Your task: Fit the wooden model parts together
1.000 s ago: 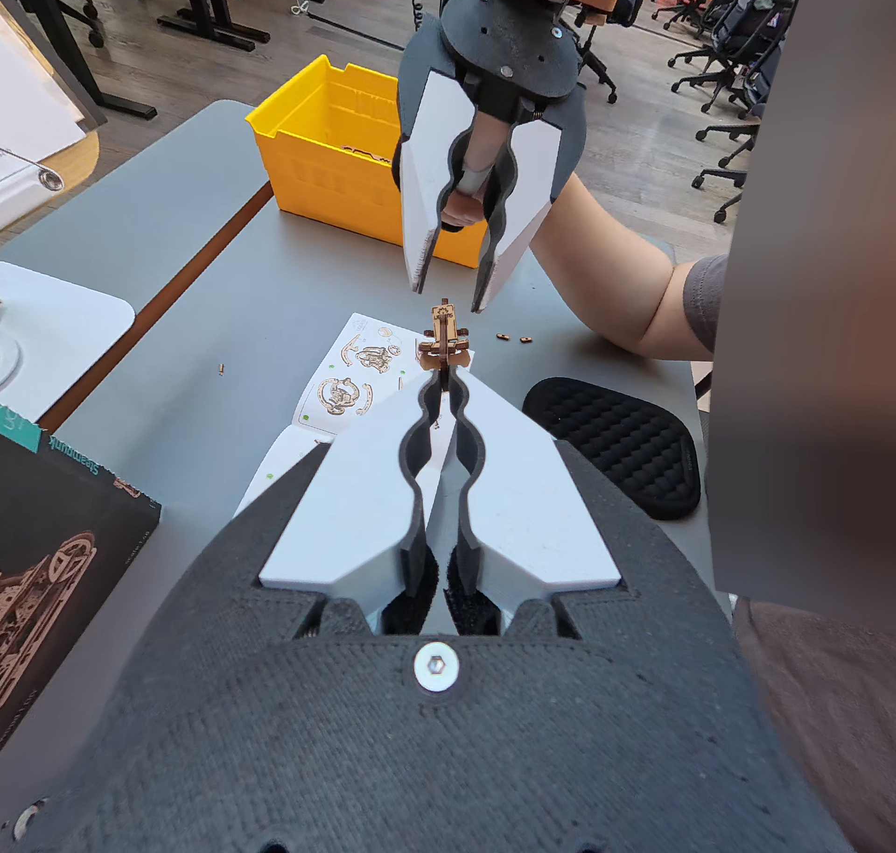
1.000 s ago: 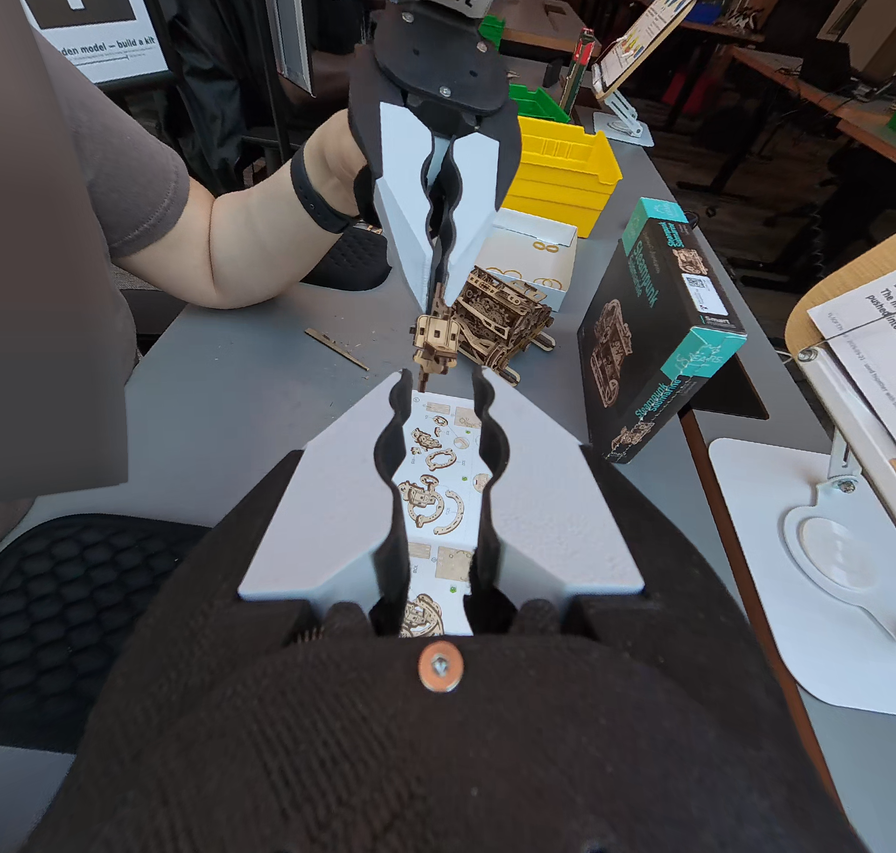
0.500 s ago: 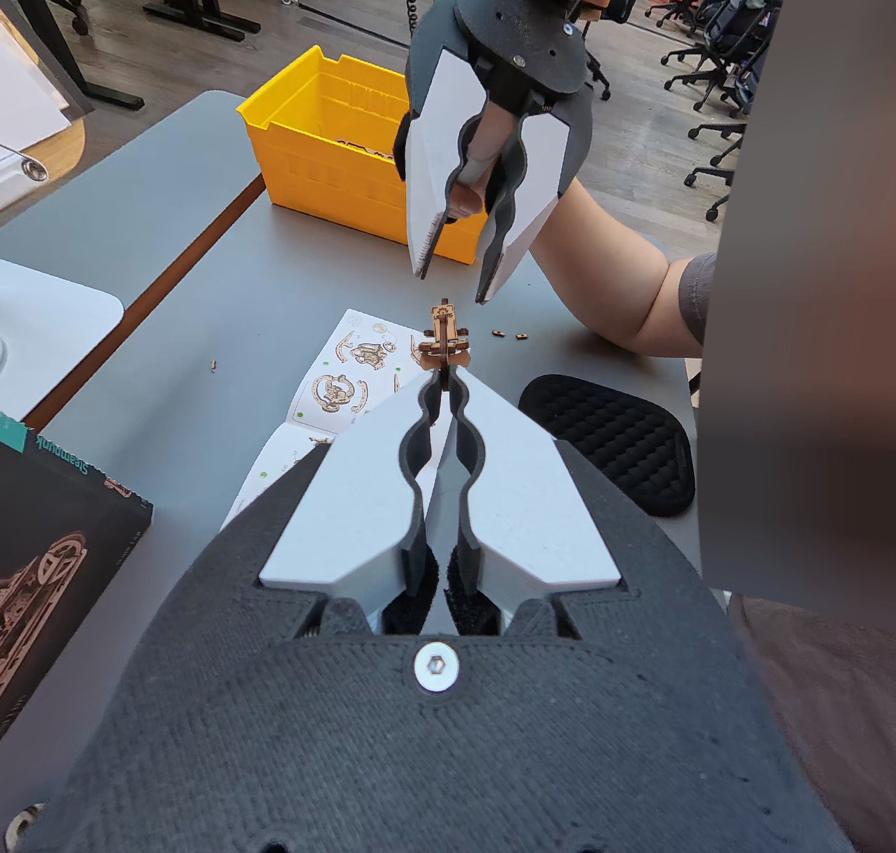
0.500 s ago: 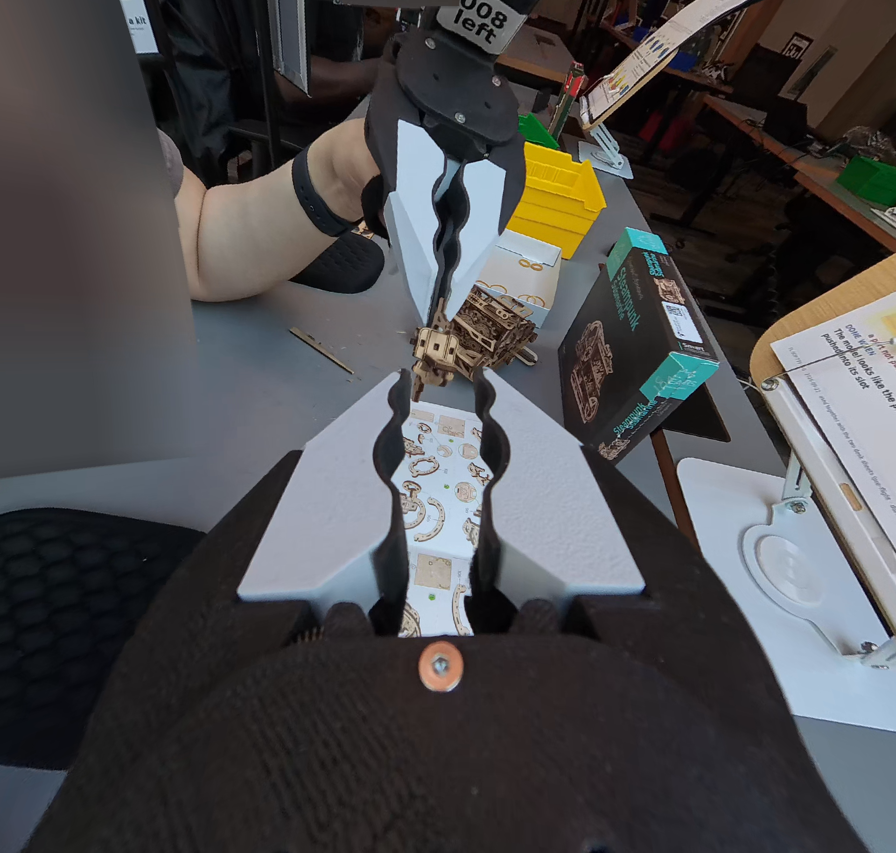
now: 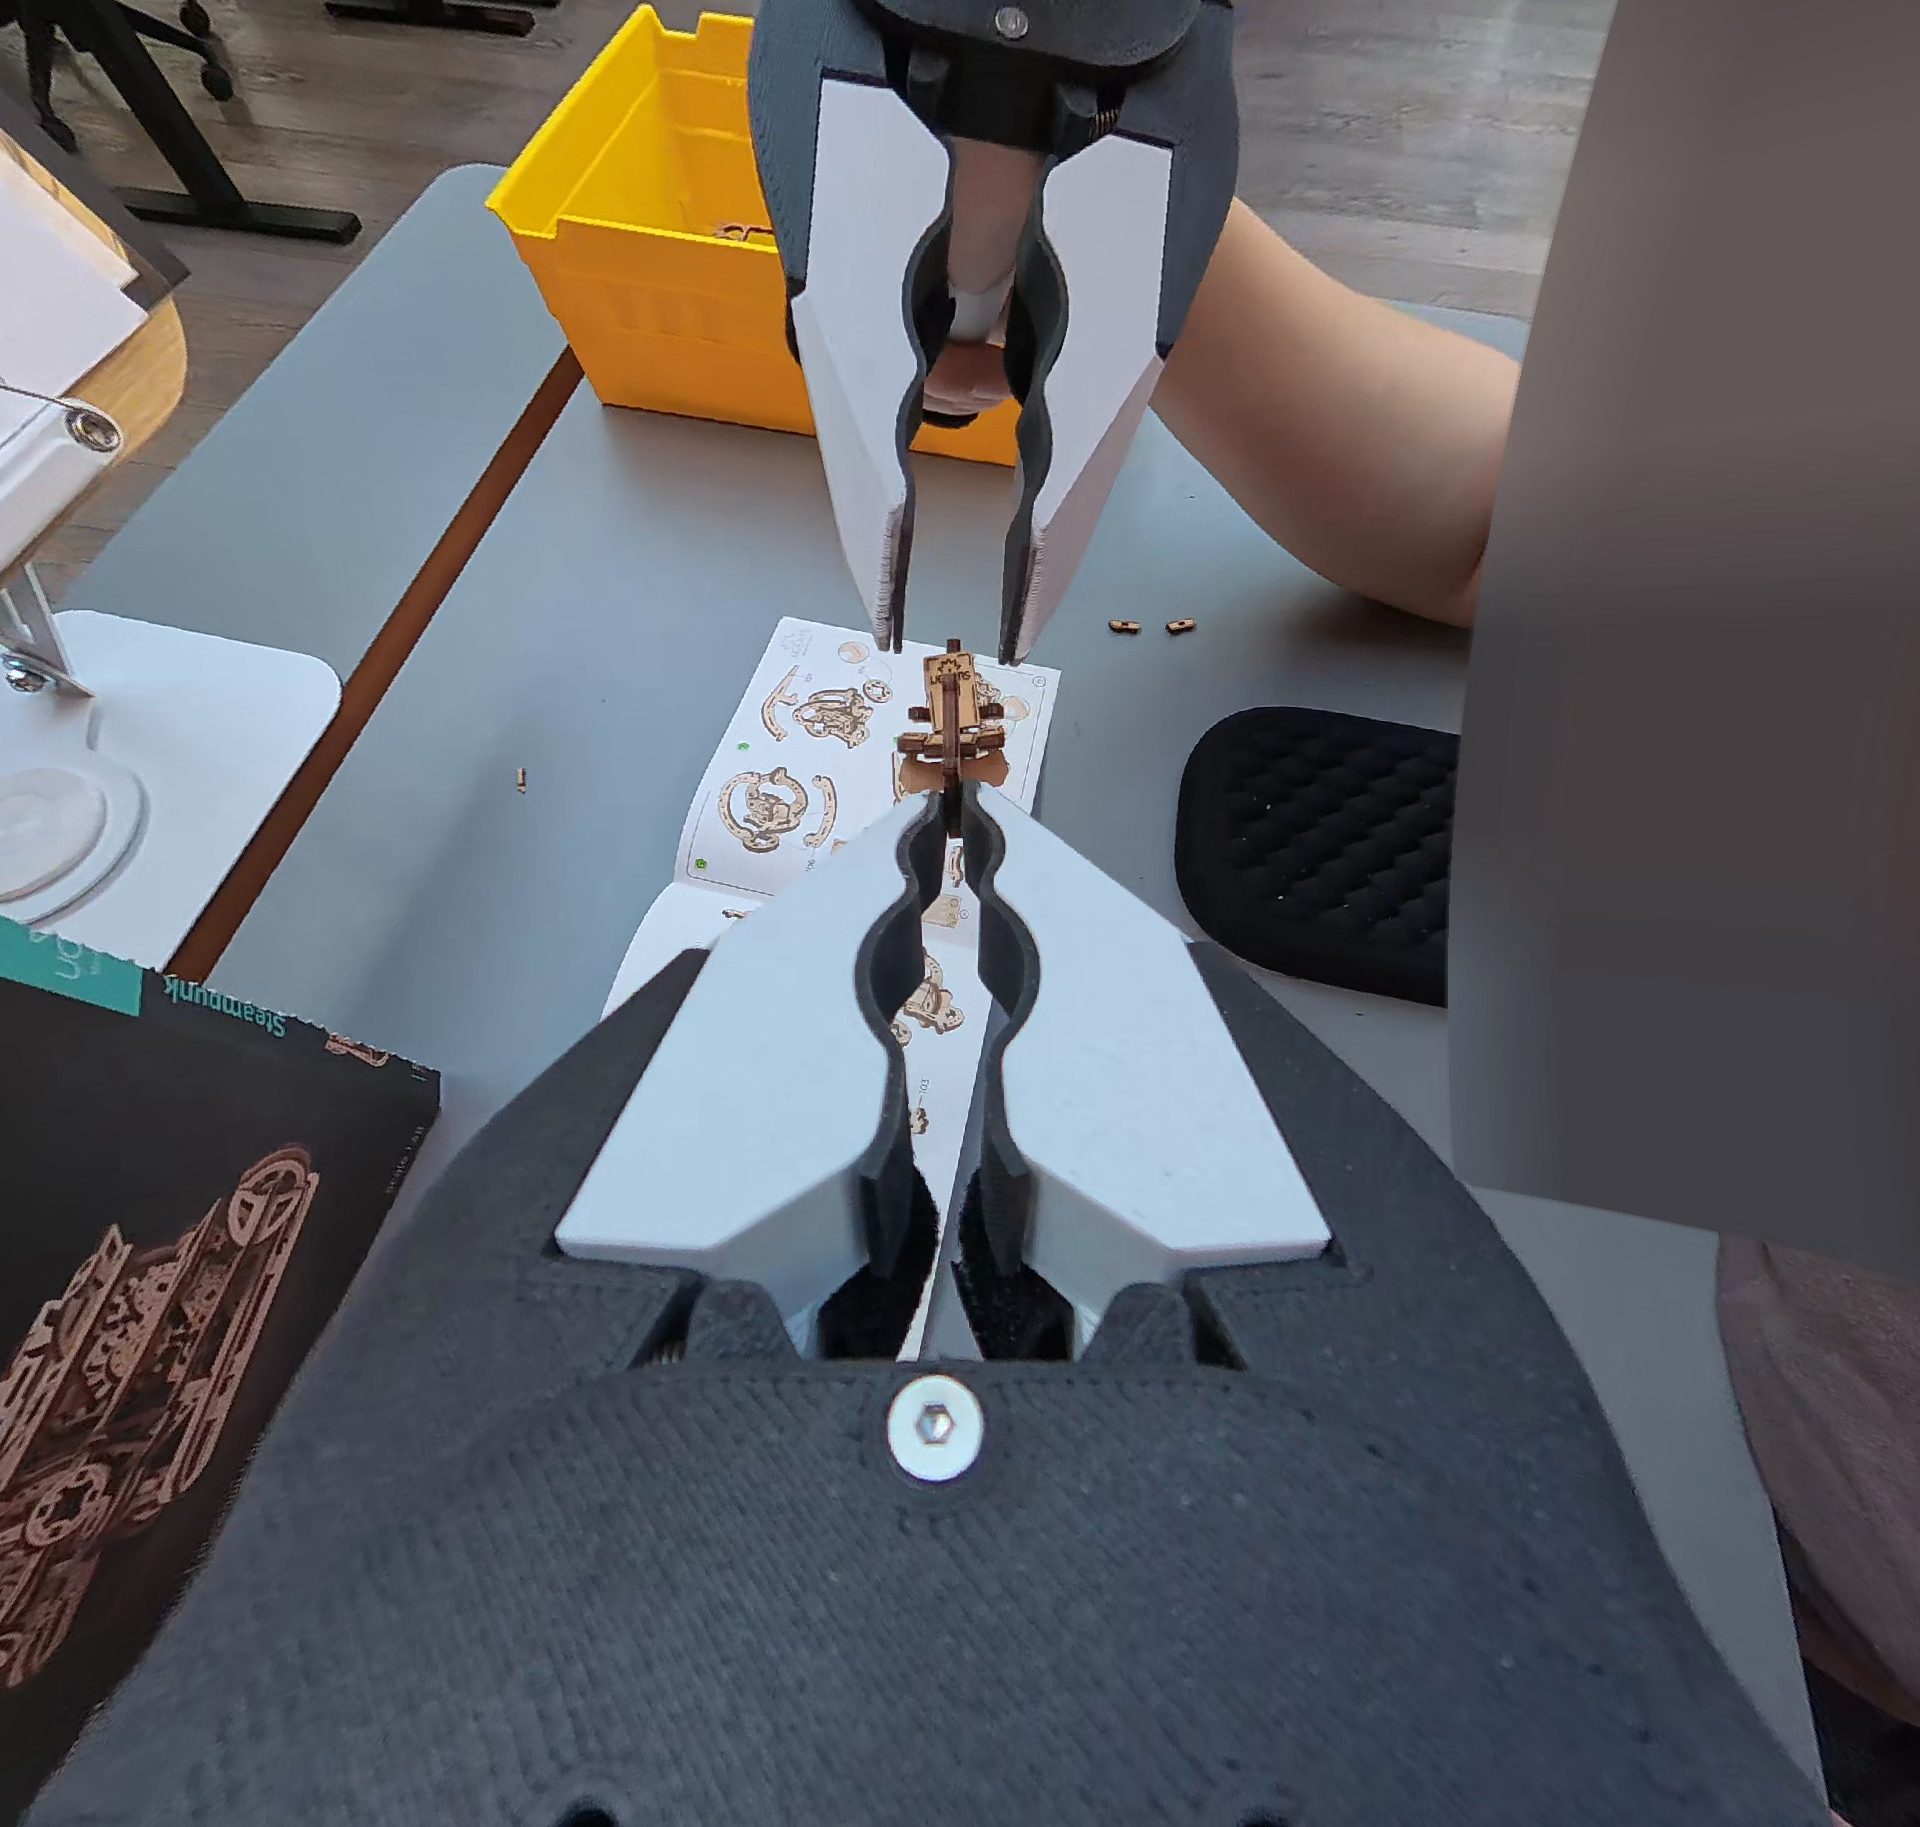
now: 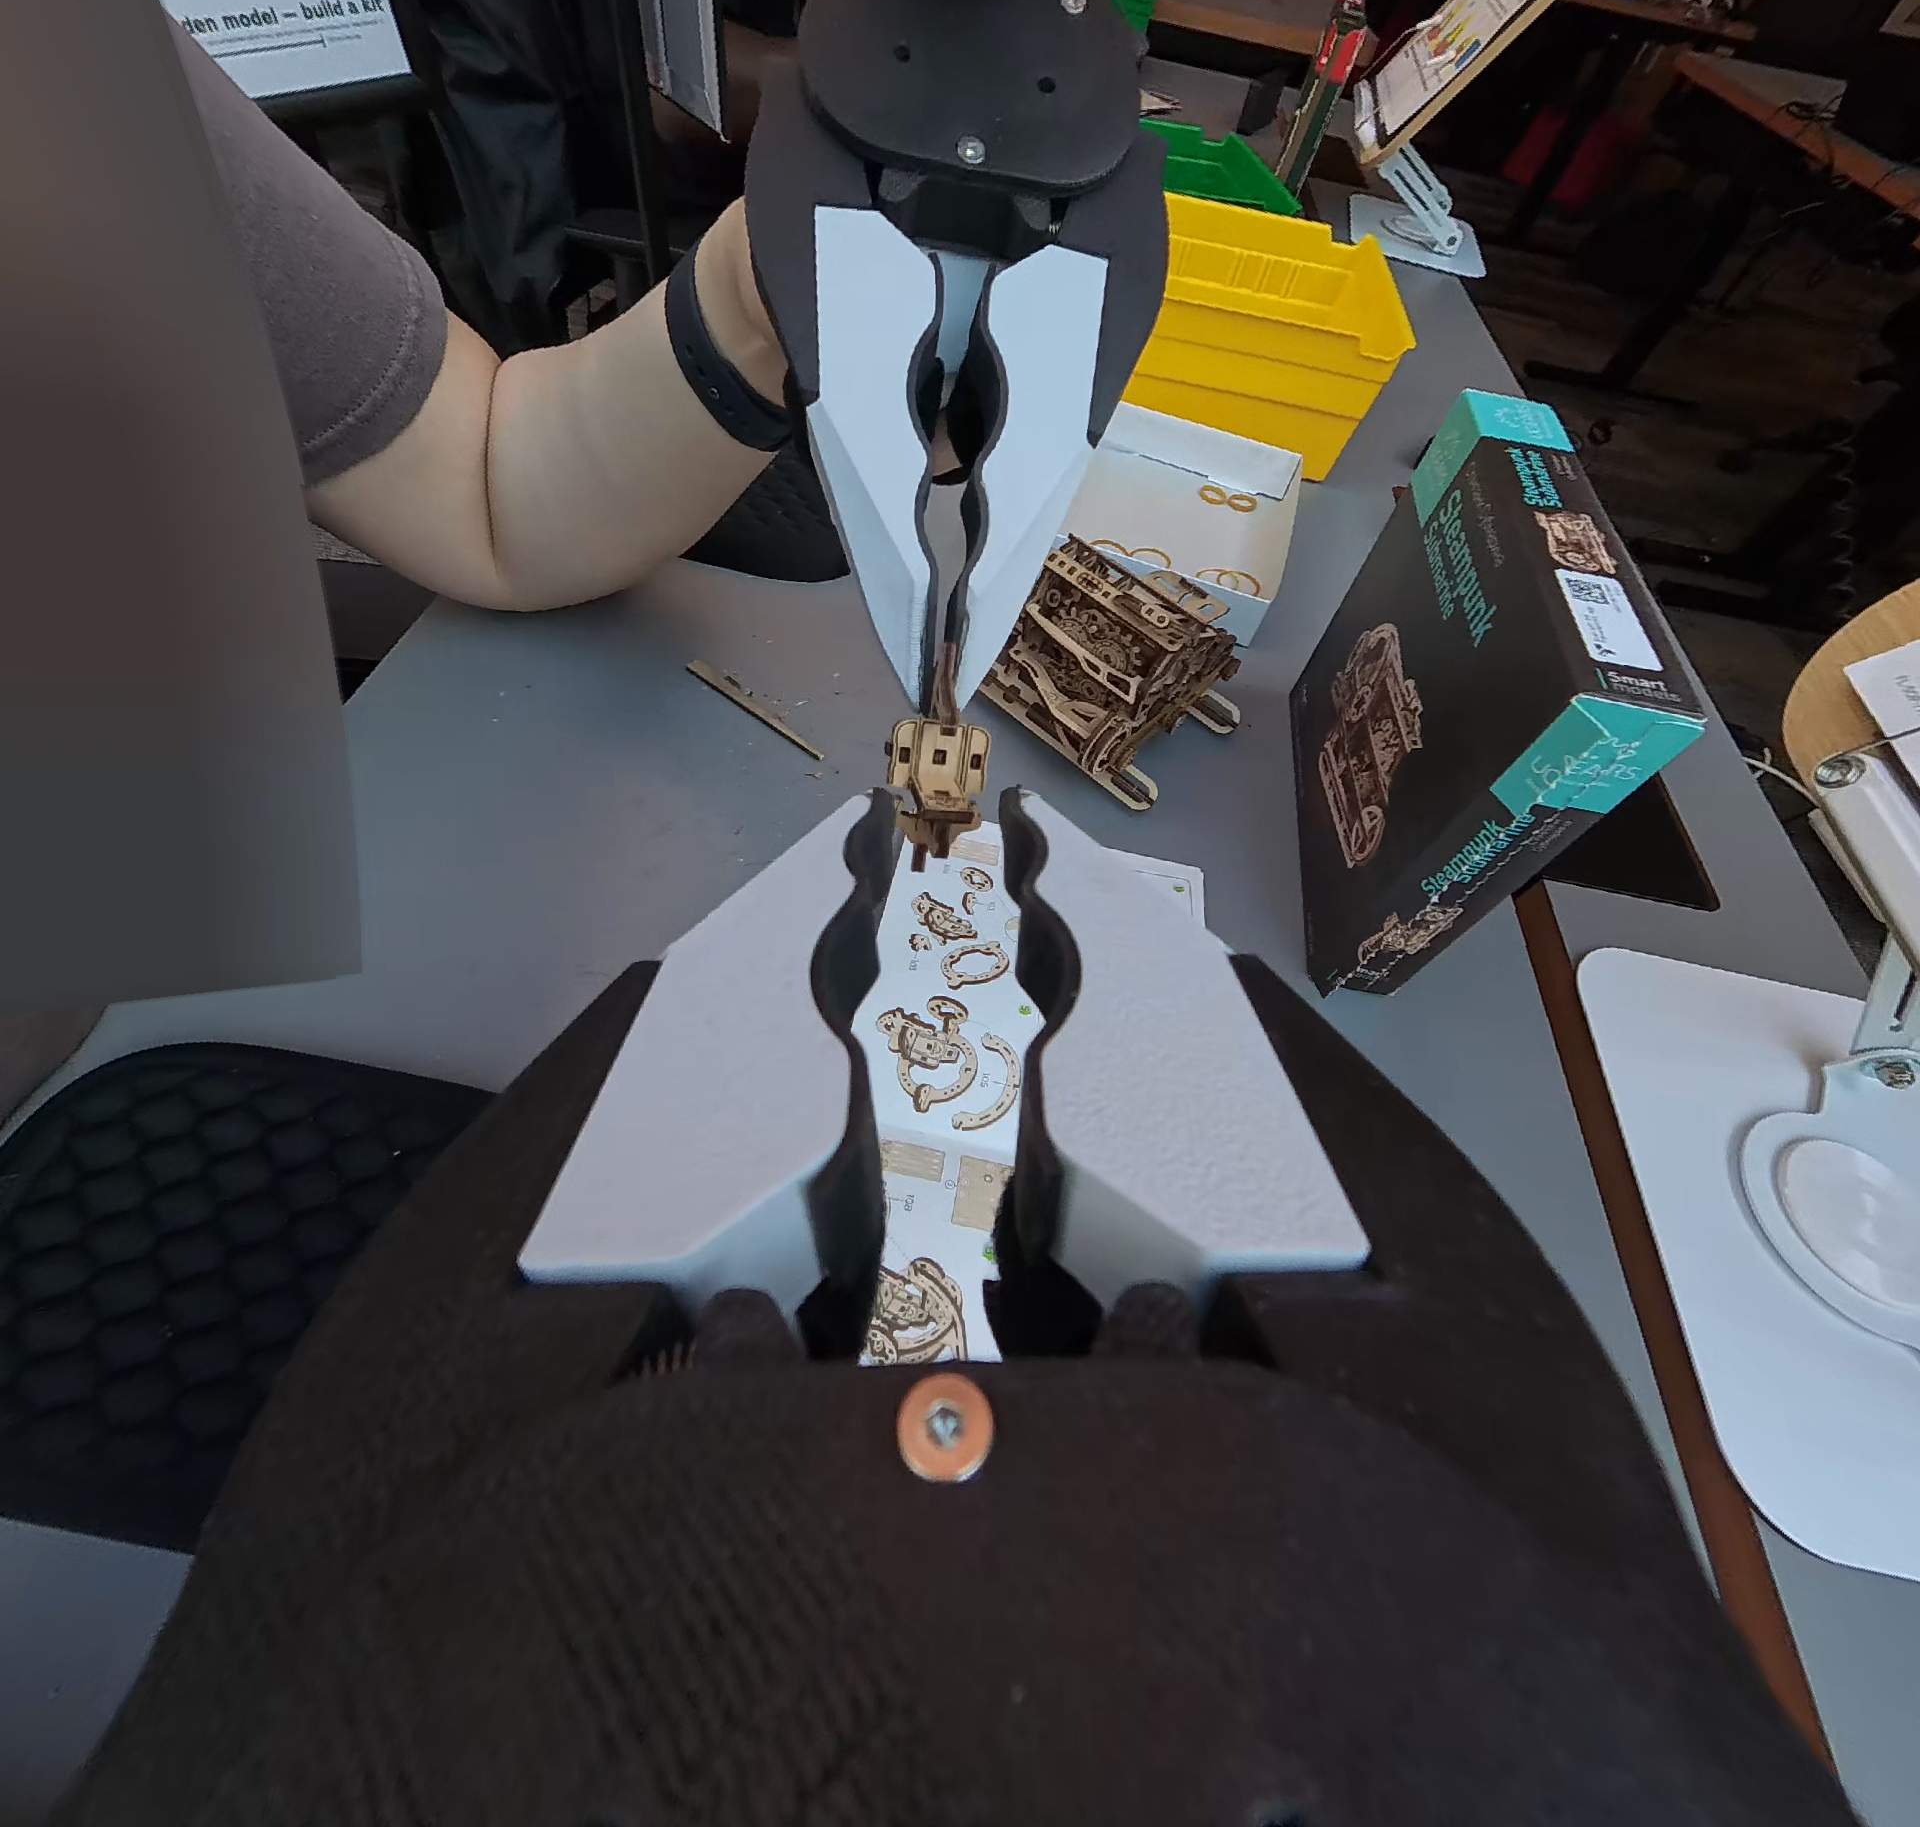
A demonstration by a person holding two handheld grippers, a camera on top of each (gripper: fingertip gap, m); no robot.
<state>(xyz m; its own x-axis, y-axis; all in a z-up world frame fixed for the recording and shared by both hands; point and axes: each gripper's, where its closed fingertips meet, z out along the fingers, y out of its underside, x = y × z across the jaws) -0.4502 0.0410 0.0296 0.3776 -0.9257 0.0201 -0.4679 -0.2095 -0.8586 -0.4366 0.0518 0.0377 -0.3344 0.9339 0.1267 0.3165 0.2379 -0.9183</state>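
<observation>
- Grey surface (image 5: pixel 623 551) carries an open instruction sheet (image 5: pixel 800 738), a yellow bin (image 5: pixel 644 250), a black mesh pad (image 5: pixel 1320 842) and a dark kit box (image 6: pixel 1475 697); office chairs and desk legs stand on the wood floor behind.
- Left claw (image 5: pixel 948 809) is pinched tight on the lower stem of a small wooden part (image 5: pixel 951 728), holding it upright in the air above the sheet.
- Right claw (image 5: pixel 951 650) points down at it from the far side, fingers spread, tips just either side of the part's top; whether they touch it, I cannot tell.
- From the right wrist view, the part (image 6: pixel 933 775) sits at the mouth of the spread right claw (image 6: pixel 940 803), hanging from the left claw (image 6: pixel 940 681).
- Larger built wooden model (image 6: pixel 1112 655) rests on the surface beside a white box (image 6: pixel 1195 510), right of the claws.
- Two tiny wood bits (image 5: pixel 1148 626) lie near the person's forearm (image 5: pixel 1351 447).
</observation>
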